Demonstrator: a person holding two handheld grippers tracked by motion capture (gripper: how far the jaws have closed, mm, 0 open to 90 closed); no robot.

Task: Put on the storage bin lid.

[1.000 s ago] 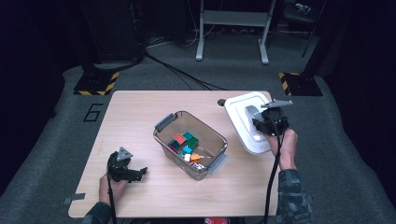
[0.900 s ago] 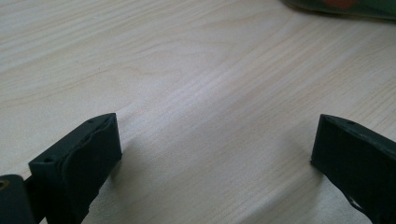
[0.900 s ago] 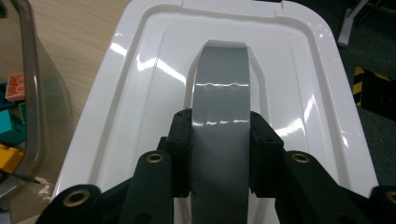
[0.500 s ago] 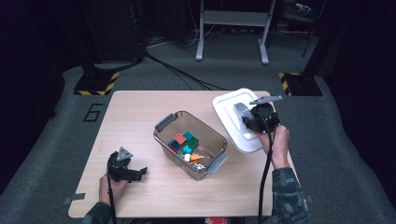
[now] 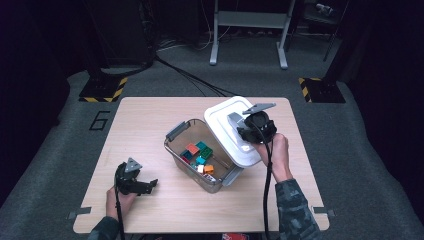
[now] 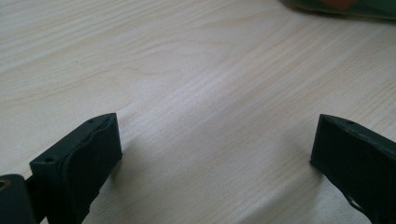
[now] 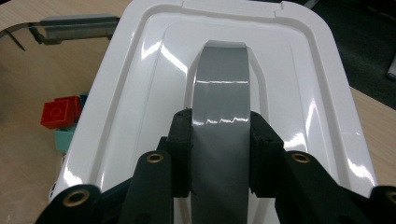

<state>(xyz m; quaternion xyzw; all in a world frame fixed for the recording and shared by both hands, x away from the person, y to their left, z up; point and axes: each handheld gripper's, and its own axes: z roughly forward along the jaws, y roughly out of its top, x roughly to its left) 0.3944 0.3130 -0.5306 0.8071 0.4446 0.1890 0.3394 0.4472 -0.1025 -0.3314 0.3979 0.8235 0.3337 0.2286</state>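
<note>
Right gripper is clamping the grey handle of the white lid, jaws pressing on both its sides; the lid is hanging tilted over the right end of the clear bin, which is holding coloured blocks mid-table; left gripper is resting near the table's front left corner, jaws standing wide apart over bare wood, gripping nothing.

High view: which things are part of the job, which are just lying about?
In the job:
- white lid, gripped by its grey handle in the right tool
- clear bin with coloured blocks

Lying about or idle:
- left tool, open, resting on the table
- floor stands and cables behind the table
</note>
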